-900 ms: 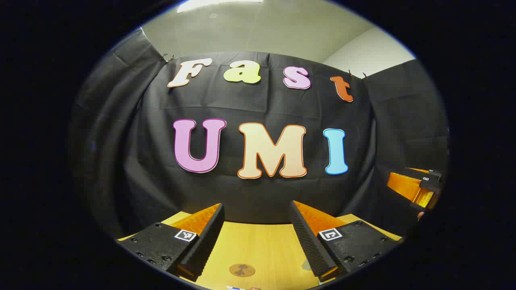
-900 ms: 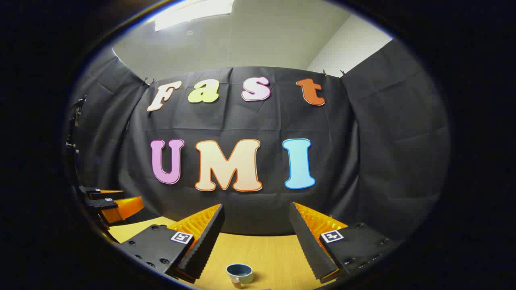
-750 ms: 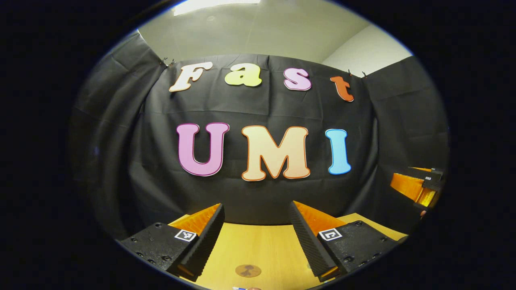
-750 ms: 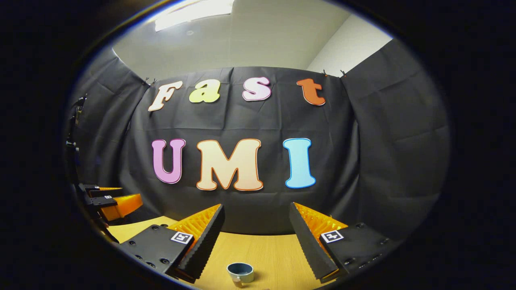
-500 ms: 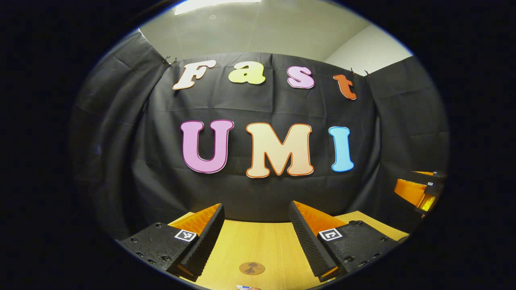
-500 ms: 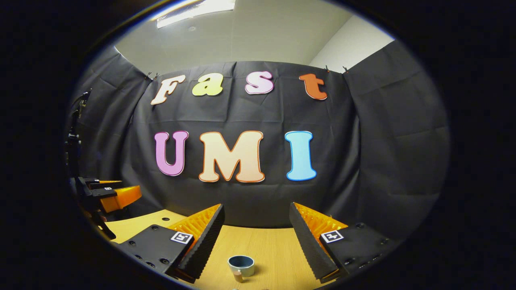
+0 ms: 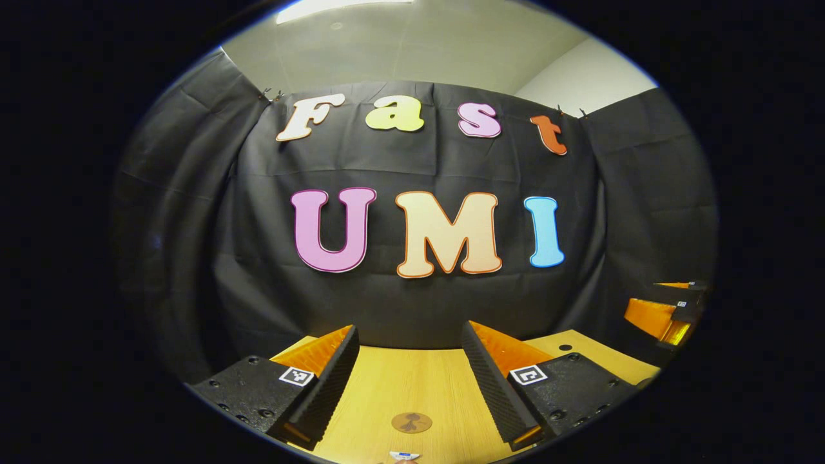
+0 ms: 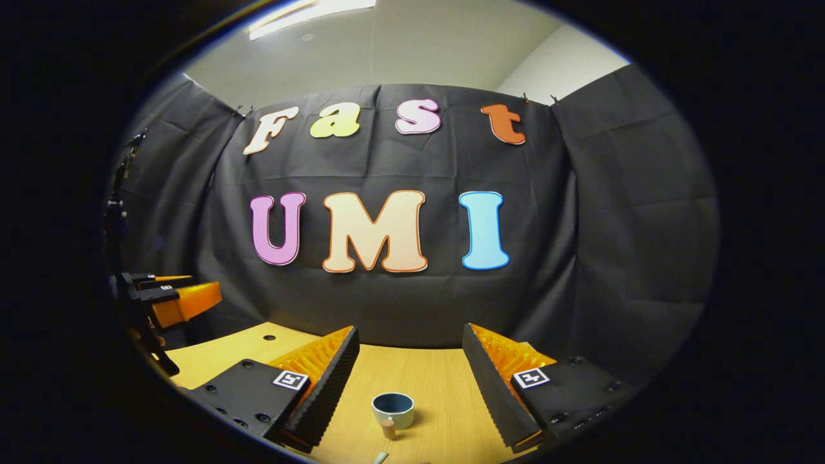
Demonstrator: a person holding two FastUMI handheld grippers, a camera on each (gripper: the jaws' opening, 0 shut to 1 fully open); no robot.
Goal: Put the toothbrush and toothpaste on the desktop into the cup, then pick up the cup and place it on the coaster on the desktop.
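The cup (image 8: 393, 410) stood upright on the desk (image 8: 445, 399), at 6 o'clock in the right gripper view, between the fingers of the right tool (image 8: 409, 380), which was released and clear of it. The coaster (image 7: 412, 423) lay flat at 6 o'clock in the left gripper view, beneath the left tool (image 7: 409, 380), likewise released and empty.

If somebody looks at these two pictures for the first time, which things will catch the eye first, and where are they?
In the right gripper view, a small blue-grey cup stands upright on the wooden desktop, between the spread fingers of the right gripper. In the left gripper view, a round brown coaster lies flat on the desktop ahead of the open left gripper. The cup looks empty, though its inside is only partly visible.
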